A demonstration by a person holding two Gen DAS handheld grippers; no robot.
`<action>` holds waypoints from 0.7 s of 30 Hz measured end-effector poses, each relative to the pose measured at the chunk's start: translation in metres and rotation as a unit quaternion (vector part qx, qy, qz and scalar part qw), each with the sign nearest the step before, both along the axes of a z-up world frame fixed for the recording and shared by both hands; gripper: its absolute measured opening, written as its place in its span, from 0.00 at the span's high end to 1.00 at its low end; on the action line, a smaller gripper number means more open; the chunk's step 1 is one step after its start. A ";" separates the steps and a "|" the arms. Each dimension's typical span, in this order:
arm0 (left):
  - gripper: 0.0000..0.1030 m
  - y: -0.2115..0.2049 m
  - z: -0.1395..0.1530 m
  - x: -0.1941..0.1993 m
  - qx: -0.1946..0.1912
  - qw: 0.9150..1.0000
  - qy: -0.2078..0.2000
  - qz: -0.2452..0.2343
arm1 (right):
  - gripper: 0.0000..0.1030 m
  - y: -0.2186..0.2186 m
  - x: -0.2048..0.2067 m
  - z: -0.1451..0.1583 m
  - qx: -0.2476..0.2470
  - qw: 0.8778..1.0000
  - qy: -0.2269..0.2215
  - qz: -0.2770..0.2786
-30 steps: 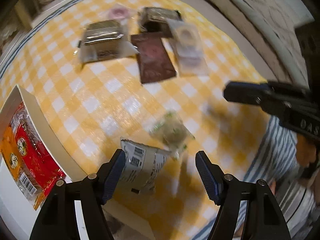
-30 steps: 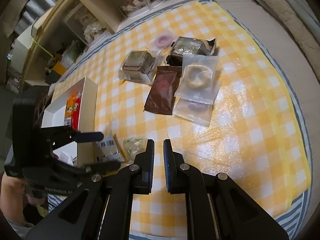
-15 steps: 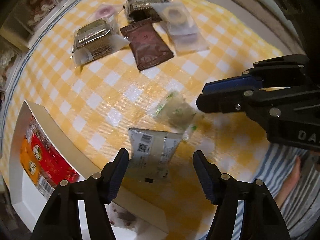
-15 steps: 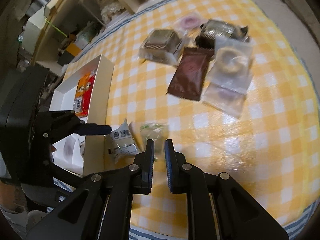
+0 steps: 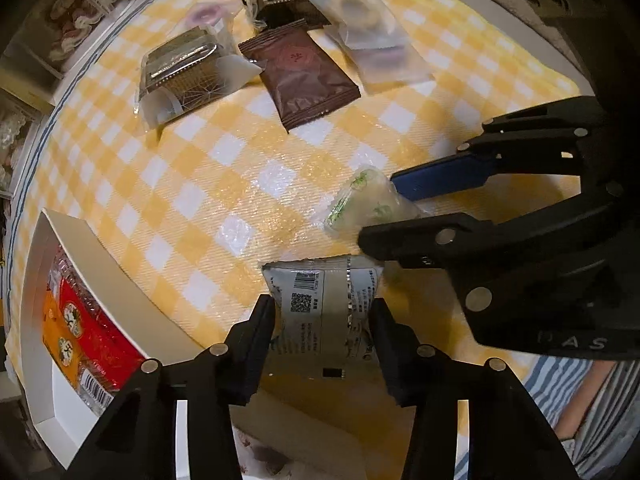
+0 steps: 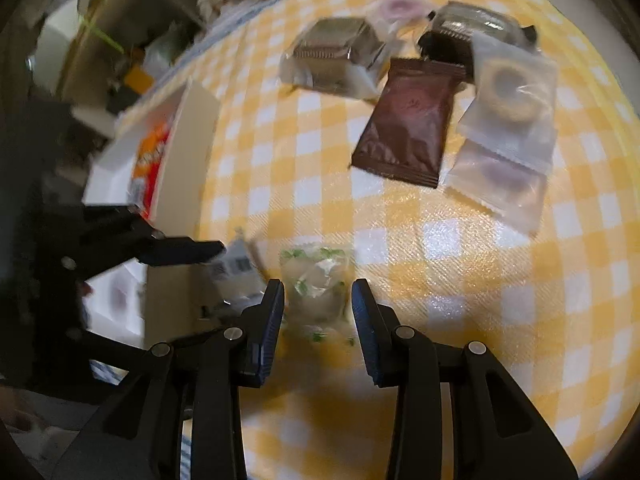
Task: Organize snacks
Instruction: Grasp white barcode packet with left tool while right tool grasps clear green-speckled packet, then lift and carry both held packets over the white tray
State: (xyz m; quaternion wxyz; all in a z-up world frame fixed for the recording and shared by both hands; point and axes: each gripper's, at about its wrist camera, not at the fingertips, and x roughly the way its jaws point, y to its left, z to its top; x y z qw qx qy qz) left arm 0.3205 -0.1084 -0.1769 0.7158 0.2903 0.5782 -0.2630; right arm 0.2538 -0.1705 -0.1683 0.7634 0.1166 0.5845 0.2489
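Observation:
My left gripper [image 5: 323, 320] has its fingers against both sides of a white barcode packet [image 5: 325, 304] at the table's near edge. My right gripper [image 6: 318, 304] is open with its fingers on either side of a clear green-printed snack packet [image 6: 316, 280], which also shows in the left wrist view [image 5: 366, 204]. The white box [image 5: 92, 264] to the left holds red and orange packets [image 5: 80, 332].
At the far side of the yellow checked tablecloth [image 5: 224, 184] lie a brown packet [image 5: 304, 76], a foil-tray pastry [image 5: 184, 72], a dark tray pack [image 5: 288, 0] and clear donut packets [image 5: 368, 28]. Shelves with clutter [image 6: 160, 32] stand behind the table.
My left gripper moved forward and narrowed around the white packet. My right gripper opened and moved down around the green-printed packet.

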 end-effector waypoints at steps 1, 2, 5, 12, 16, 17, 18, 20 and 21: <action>0.54 0.000 -0.002 0.000 -0.001 1.000 -0.002 0.001 | 0.64 0.001 0.001 0.000 0.000 1.000 -0.003 -0.001; 0.55 0.000 -0.003 0.000 -0.003 1.000 -0.004 0.003 | 0.64 0.001 0.002 0.000 0.001 1.000 -0.004 -0.004; 0.57 0.003 -0.001 0.000 -0.011 1.000 -0.013 0.013 | 0.68 0.003 0.002 -0.001 -0.006 1.000 -0.011 0.000; 0.59 0.025 0.026 -0.004 -0.061 0.994 -0.059 0.068 | 0.71 -0.008 0.002 0.018 -0.012 0.999 -0.039 -0.024; 0.60 0.044 0.049 -0.008 -0.096 0.986 -0.085 0.102 | 0.71 -0.022 -0.001 0.038 -0.003 0.997 -0.063 -0.051; 0.60 0.049 0.056 -0.010 -0.106 0.984 -0.091 0.111 | 0.71 -0.024 -0.002 0.043 -0.002 0.996 -0.069 -0.055; 0.60 0.052 0.063 -0.013 -0.115 0.982 -0.096 0.118 | 0.71 -0.025 -0.003 0.048 -0.003 0.995 -0.076 -0.060; 0.60 0.061 0.077 -0.021 -0.132 0.976 -0.108 0.133 | 0.71 -0.027 -0.008 0.060 -0.006 0.993 -0.096 -0.064; 0.60 0.066 0.084 -0.024 -0.141 0.973 -0.114 0.140 | 0.71 -0.027 -0.009 0.066 -0.004 0.992 -0.104 -0.065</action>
